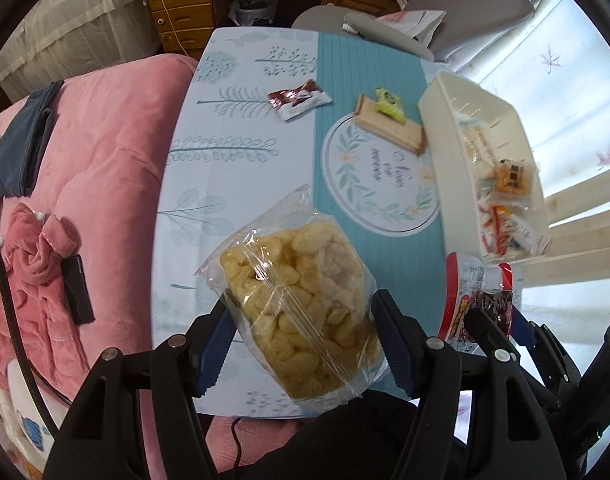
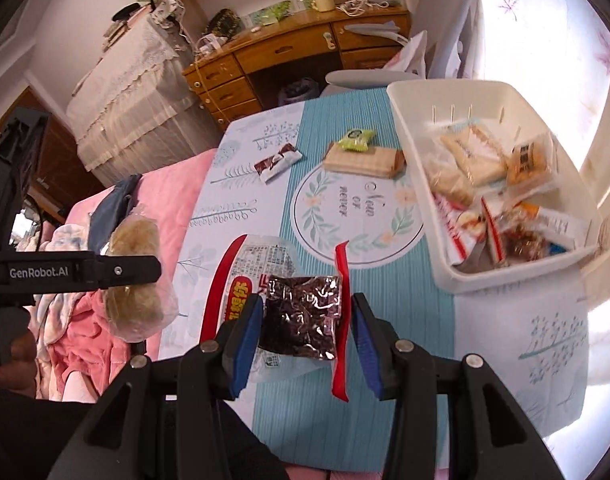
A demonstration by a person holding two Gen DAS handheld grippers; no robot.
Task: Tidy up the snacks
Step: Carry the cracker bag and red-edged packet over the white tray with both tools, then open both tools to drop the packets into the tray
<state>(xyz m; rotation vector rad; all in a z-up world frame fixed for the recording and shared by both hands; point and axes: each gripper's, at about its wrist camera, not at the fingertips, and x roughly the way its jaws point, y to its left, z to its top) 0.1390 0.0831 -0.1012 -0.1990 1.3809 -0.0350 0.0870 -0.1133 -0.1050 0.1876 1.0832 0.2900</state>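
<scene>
My left gripper (image 1: 301, 328) is shut on a clear bag of yellow puffed snacks (image 1: 297, 300) and holds it above the table's near edge; the bag also shows in the right wrist view (image 2: 135, 280). My right gripper (image 2: 305, 332) is shut on a red-edged packet with a dark foil pouch (image 2: 301, 320), also seen in the left wrist view (image 1: 477, 300). A white bin (image 2: 421, 184) with several wrapped snacks stands at the right. On the table lie a brown-and-white wrapper (image 2: 277, 162), a wafer pack (image 2: 365, 162) and a green candy (image 2: 355, 140) on top of it.
The table has a blue and white patterned cloth (image 2: 245, 208). A pink bed (image 1: 105, 160) with clothes lies to the left. A wooden desk (image 2: 265, 64) and a grey chair (image 1: 465, 4) stand beyond the table. A window with a curtain is at the right.
</scene>
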